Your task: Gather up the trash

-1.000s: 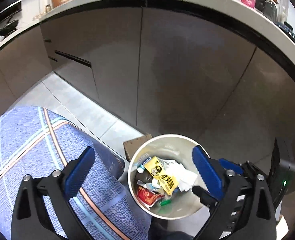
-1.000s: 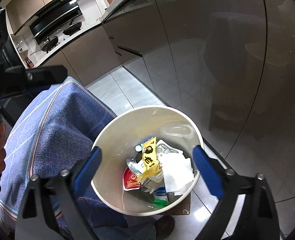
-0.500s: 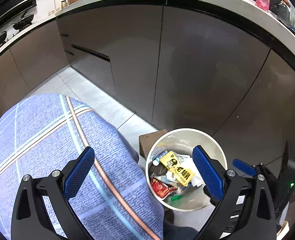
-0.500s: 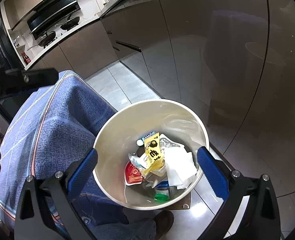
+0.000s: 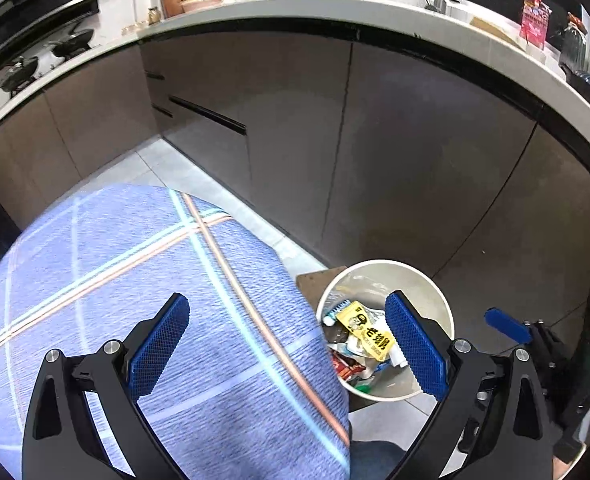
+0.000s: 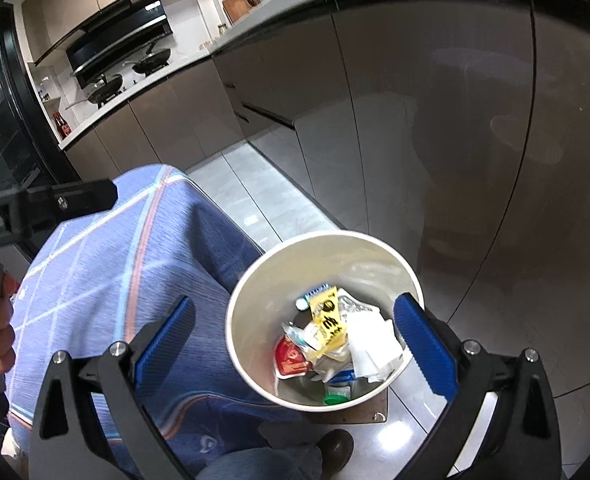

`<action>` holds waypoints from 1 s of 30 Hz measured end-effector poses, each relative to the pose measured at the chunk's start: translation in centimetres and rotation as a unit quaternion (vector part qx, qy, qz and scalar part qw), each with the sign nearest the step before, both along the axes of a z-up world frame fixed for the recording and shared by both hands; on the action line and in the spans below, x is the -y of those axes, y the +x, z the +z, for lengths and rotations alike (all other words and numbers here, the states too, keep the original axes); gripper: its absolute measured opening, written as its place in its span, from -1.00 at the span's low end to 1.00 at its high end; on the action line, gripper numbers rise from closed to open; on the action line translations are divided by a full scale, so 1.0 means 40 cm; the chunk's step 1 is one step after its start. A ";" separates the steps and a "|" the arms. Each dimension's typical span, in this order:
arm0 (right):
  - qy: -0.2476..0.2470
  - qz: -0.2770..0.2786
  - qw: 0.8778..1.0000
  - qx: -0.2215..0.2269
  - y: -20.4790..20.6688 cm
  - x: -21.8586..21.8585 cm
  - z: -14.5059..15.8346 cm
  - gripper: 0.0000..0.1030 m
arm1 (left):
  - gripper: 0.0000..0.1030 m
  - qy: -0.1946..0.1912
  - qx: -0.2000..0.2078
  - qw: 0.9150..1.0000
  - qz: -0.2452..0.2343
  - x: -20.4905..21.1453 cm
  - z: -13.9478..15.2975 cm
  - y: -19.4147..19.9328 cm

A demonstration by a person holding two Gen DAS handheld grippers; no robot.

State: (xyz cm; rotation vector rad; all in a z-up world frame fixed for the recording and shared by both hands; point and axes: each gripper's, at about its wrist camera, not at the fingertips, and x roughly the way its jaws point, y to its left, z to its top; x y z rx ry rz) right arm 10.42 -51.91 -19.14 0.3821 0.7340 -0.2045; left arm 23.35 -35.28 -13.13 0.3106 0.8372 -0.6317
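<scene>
A round white trash bin [image 5: 443, 292] [image 6: 251, 292] stands on the floor beside a table with a blue plaid cloth [image 5: 135, 280] [image 6: 115, 272]. It holds a yellow wrapper [image 5: 369, 334] [image 6: 327, 318], a red packet [image 6: 291, 358], white paper [image 6: 369, 340] and a green cap [image 6: 335, 399]. My left gripper [image 5: 291, 350] is open and empty, above the cloth's edge and the bin. My right gripper [image 6: 299, 344] is open and empty, its jaws to either side of the bin from above. Its blue fingertip [image 5: 507, 326] shows in the left wrist view.
Brown kitchen cabinets [image 5: 355, 140] under a white counter [image 5: 335, 12] run behind the bin. A stove with pans [image 6: 135, 68] is at the far left. A brown board [image 6: 359, 410] lies under the bin. A shoe [image 6: 335, 446] is near it.
Both grippers have pulled back and up from the bin; it now looks smaller and sits further right. More of the plaid cloth and the counter shows. Both grippers stay open.
</scene>
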 end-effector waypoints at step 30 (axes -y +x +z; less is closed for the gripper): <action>-0.108 0.037 0.992 0.055 -0.157 -0.401 0.445 0.94 | 0.84 -0.041 0.081 0.979 0.180 -0.537 0.287 -0.272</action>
